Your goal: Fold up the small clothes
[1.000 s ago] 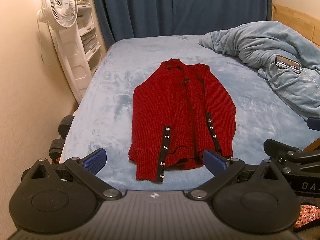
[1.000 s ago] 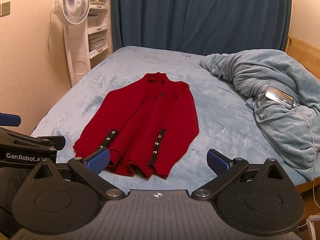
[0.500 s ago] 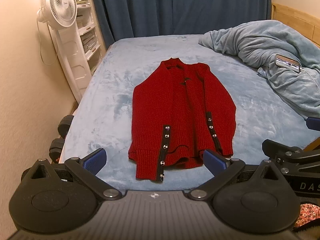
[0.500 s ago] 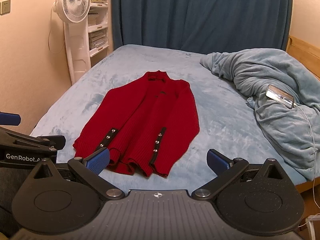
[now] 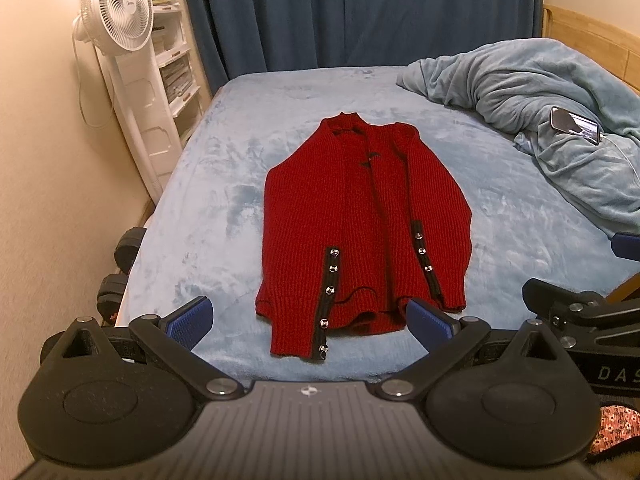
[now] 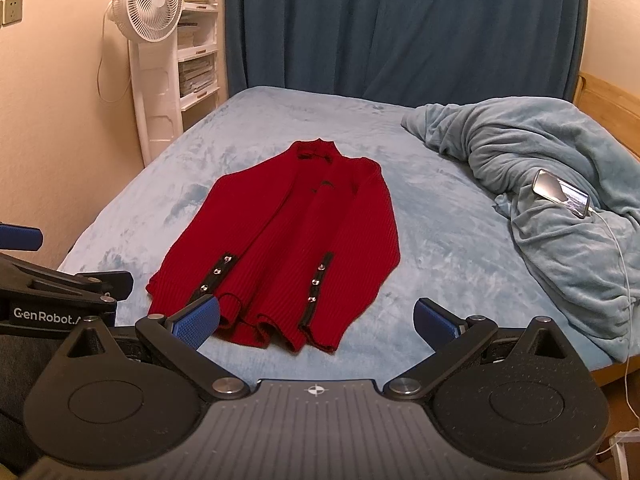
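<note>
A red knitted cardigan [image 5: 360,220] [image 6: 292,240] lies flat on the light blue bed [image 5: 216,216] [image 6: 440,264], collar at the far end, both sleeves folded inward over the body, black button strips showing. My left gripper [image 5: 310,318] hovers open just short of the hem, its blue pads apart with nothing between them. My right gripper [image 6: 316,318] is also open and empty, held off the near edge of the bed, slightly right of the hem. Each gripper shows at the side of the other's view.
A crumpled blue blanket [image 5: 560,120] [image 6: 560,200] fills the right side of the bed, with a phone [image 5: 575,125] [image 6: 562,193] and its white cable on it. A white fan [image 5: 128,12] [image 6: 148,4] and shelving stand by the left wall. Dumbbells [image 5: 128,244] lie on the floor.
Both views have shifted only slightly; the cardigan lies as before and both grippers stay open.
</note>
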Demonstrator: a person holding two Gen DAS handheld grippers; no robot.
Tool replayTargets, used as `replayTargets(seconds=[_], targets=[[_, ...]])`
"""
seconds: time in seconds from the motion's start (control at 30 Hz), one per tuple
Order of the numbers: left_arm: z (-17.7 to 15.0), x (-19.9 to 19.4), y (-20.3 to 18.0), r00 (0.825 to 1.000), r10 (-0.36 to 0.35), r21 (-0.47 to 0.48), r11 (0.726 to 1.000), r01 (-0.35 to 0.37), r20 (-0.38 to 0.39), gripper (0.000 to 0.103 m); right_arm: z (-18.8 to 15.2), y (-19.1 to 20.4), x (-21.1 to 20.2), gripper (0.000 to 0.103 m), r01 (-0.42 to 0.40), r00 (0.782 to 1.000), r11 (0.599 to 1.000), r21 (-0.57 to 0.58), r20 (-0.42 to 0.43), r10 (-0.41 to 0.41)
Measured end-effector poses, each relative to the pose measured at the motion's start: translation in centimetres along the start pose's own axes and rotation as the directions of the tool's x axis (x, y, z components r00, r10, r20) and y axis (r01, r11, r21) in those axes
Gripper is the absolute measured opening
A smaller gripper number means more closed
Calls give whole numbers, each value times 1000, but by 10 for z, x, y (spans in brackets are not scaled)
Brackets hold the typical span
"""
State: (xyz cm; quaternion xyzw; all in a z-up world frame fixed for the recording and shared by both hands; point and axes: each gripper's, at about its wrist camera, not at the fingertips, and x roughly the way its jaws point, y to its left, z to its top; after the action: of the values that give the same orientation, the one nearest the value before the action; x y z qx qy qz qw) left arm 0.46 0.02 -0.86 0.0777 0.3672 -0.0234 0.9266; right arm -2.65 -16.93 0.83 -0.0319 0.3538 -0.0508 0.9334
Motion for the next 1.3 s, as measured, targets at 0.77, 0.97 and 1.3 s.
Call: replayTargets(seconds=[0.77, 0.97, 1.3], targets=[[5, 44, 21, 996, 7, -81, 997, -14, -93, 103, 3, -54, 78, 102, -81, 965, 959, 271, -220, 144], [18, 105, 33, 982, 70, -56, 995, -81, -178, 103, 19, -93, 165, 101, 52, 963, 941, 334, -266, 41], [48, 211, 32, 952, 19, -77, 996, -45, -305, 103, 57, -65, 360, 98, 37, 932, 985, 167, -360, 26]])
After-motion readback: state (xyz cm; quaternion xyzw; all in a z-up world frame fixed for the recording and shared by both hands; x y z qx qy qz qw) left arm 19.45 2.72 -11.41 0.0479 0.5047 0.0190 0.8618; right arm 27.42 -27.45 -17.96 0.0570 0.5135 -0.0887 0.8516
